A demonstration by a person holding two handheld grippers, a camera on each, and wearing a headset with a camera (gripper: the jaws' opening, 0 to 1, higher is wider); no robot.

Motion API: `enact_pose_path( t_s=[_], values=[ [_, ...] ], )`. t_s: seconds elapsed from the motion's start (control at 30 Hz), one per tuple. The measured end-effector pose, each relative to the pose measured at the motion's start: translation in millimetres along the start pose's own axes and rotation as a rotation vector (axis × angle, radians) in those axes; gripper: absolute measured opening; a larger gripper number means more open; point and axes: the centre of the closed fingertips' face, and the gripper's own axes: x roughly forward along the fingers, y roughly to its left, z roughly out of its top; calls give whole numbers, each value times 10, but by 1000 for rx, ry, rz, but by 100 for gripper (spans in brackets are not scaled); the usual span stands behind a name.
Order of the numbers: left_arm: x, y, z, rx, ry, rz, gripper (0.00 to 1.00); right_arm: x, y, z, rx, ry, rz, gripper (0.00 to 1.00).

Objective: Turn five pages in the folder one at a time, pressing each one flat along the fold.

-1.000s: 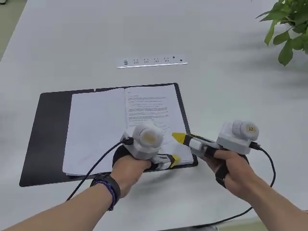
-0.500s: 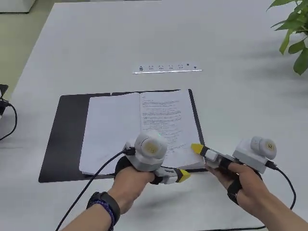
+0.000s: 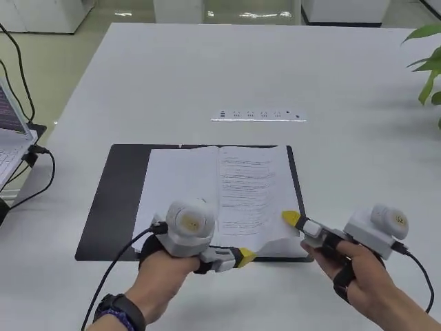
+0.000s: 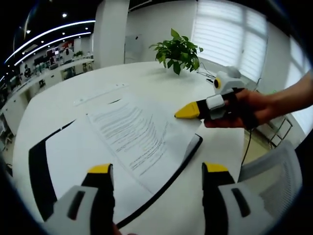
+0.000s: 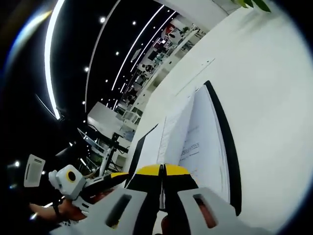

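Observation:
An open black folder [image 3: 114, 207] lies flat on the white table, with a blank left page [image 3: 180, 193] and a printed right page [image 3: 251, 193]. My left gripper [image 3: 238, 258] sits at the folder's front edge, just below the right page. Its jaws stand open [image 4: 157, 169] and point across the printed page [image 4: 132, 134]. My right gripper [image 3: 291, 218] hovers at the right page's lower right corner, and is seen from the left one as a yellow-tipped gripper [image 4: 188, 110]. Its jaws are shut [image 5: 161, 170], with nothing visible between them, aimed along the folder [image 5: 222, 137].
A white power strip [image 3: 258, 115] lies beyond the folder. Plant leaves [image 3: 431, 76] reach in at the right edge. A laptop [image 3: 7, 131] and cables [image 3: 41, 179] sit off the table's left side. Each gripper trails a cable toward me.
The head camera has tilted up, so the folder sits lower in the picture. Both grippers stay near the folder's lower right corner; the left one has slid slightly left along the front edge.

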Motion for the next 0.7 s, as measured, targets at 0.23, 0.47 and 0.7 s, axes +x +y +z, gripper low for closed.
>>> enact_pose_path(
  t_s=[0.23, 0.47, 0.7],
  values=[
    [-194, 119, -48, -8, -13, 32, 73, 124, 155, -39, -23, 12, 22, 0],
    [-397, 290, -94, -11, -22, 60, 73, 243, 322, -113, -33, 22, 42, 0],
    [-627, 441, -156, -21, -30, 88, 74, 350, 487, -172, -34, 16, 62, 0]
  ],
)
